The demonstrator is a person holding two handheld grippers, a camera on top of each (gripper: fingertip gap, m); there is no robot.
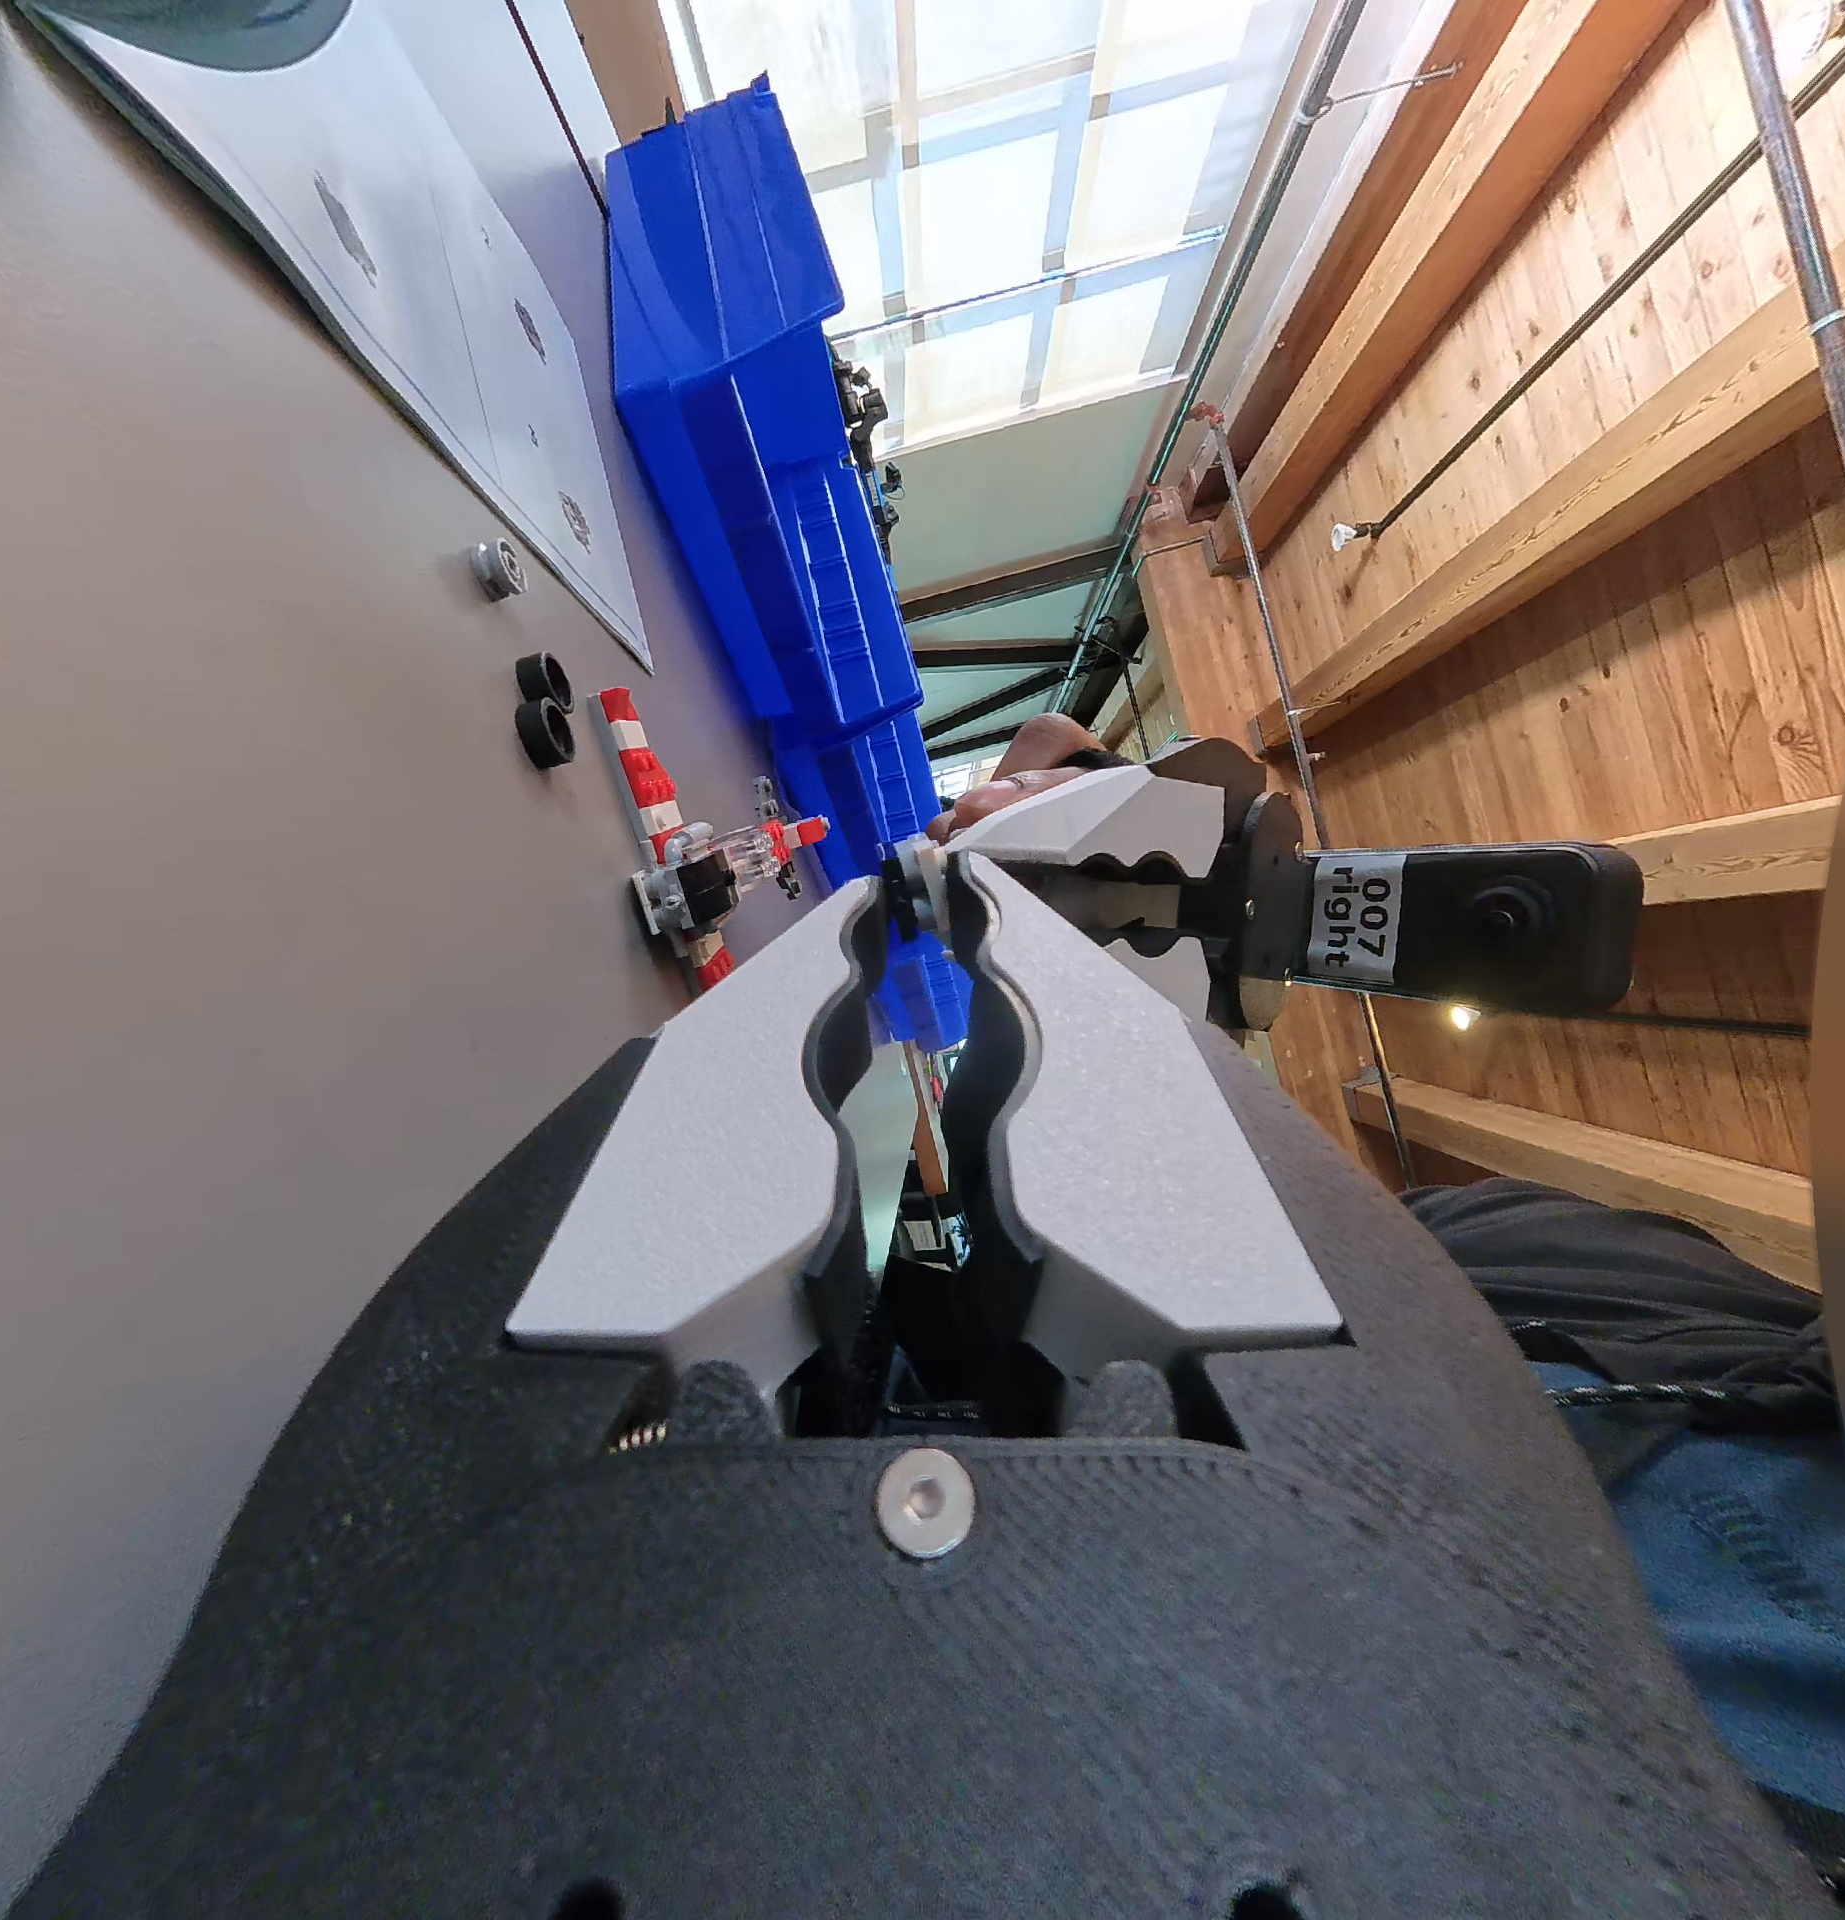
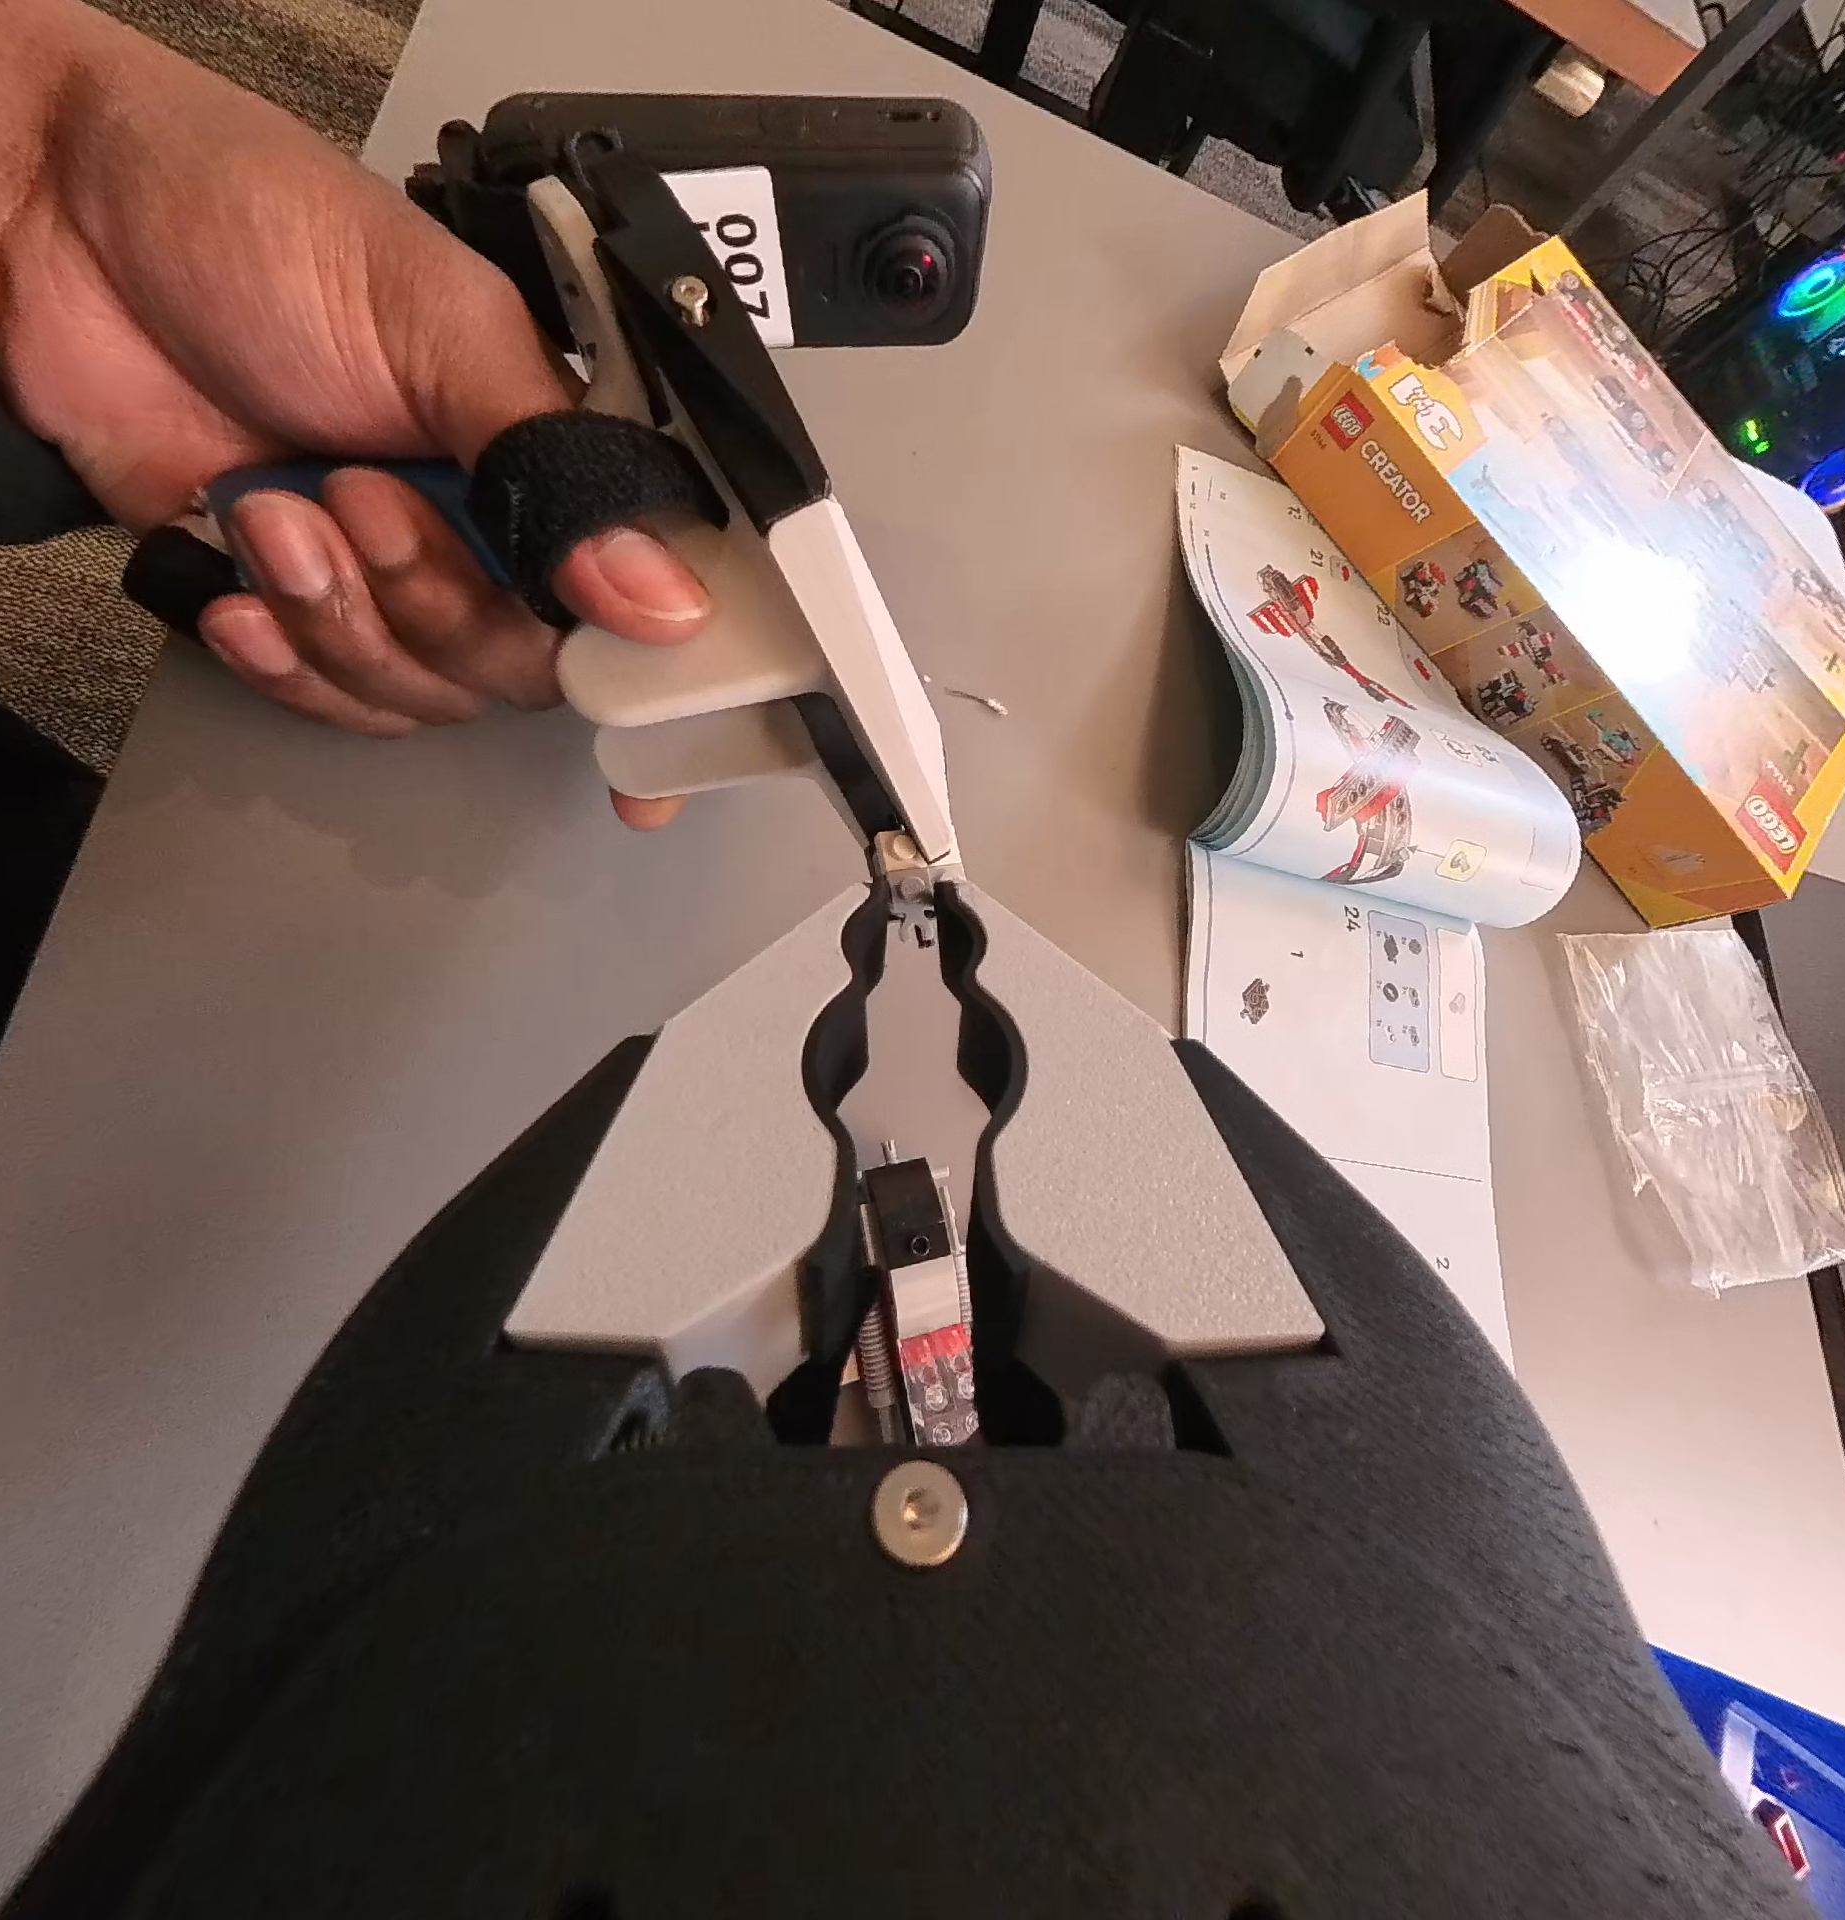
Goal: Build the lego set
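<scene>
a small grey lego sub-assembly (image 2: 910, 902) is held in the air above the grey table (image 2: 378, 1039), pinched from 2 sides at once: the right gripper (image 2: 913, 914) has its tips pressed onto its lower, clip-like end, and the left gripper (image 2: 923, 857) clamps its upper studded end. in the left wrist view the same piece (image 1: 913, 878) sits between the left gripper (image 1: 913, 904) tips, with the right gripper (image 1: 949, 847) meeting it from the far side. its long axis appears to run roughly along the line between the 2 claws; finer orientation is too small to tell.

the build looks partly done. a red, white and grey model (image 1: 689, 842) with a clear part lies on the table, its long axis running along the table toward the blue bins (image 1: 752, 436). 2 black tyres (image 1: 544, 707) and a grey round piece (image 1: 499, 568) lie loose beside it, so wheels at least seem left to fit. the instruction booklet (image 2: 1344, 935) lies open beside the yellow box (image 2: 1583, 582) and an empty-looking clear bag (image 2: 1707, 1112).
</scene>
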